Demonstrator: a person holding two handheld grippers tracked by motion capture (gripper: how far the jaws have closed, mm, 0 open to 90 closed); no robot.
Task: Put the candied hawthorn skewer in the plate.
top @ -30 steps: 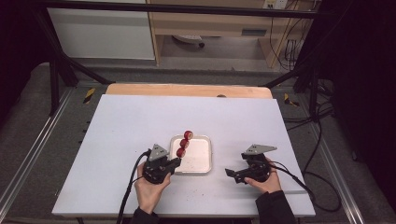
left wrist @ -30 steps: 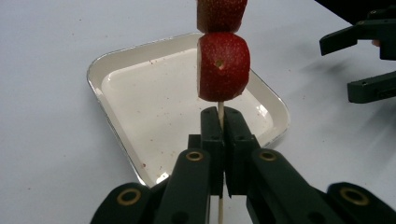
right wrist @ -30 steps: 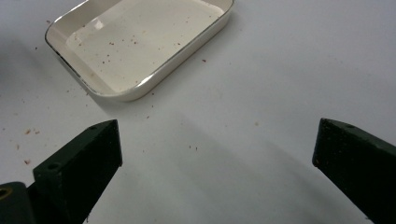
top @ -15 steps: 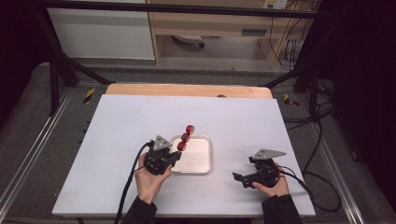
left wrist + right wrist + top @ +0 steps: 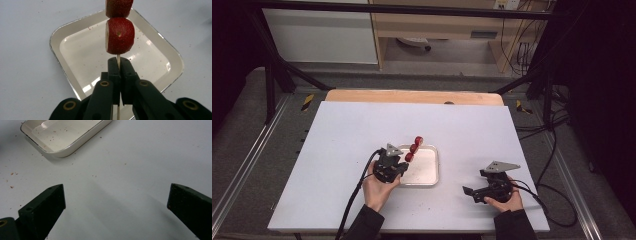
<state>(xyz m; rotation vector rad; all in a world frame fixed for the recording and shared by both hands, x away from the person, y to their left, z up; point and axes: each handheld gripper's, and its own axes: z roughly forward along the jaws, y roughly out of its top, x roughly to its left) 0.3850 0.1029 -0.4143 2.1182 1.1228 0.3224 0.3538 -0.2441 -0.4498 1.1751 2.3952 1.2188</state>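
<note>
High view, strawberry skewer [image 5: 413,149] over tray [image 5: 430,175] edge, table [image 5: 337,140] around.

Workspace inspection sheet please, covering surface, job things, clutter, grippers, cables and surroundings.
Surface: white table top with a wooden strip along its far edge; small dark crumbs near the tray.
Job's things: skewer threaded with three red strawberry pieces, held above a shallow cream tray with nothing in it but crumbs.
Clutter: nothing seen.
Grippers: left gripper shut on the skewer's bare stick; right gripper open, nothing between its jaws, over bare table right of the tray.
Cables: one black cable trails from the left gripper, another from the right.
Surroundings: black frame posts, cabinets and loose wires beyond the table.
</note>
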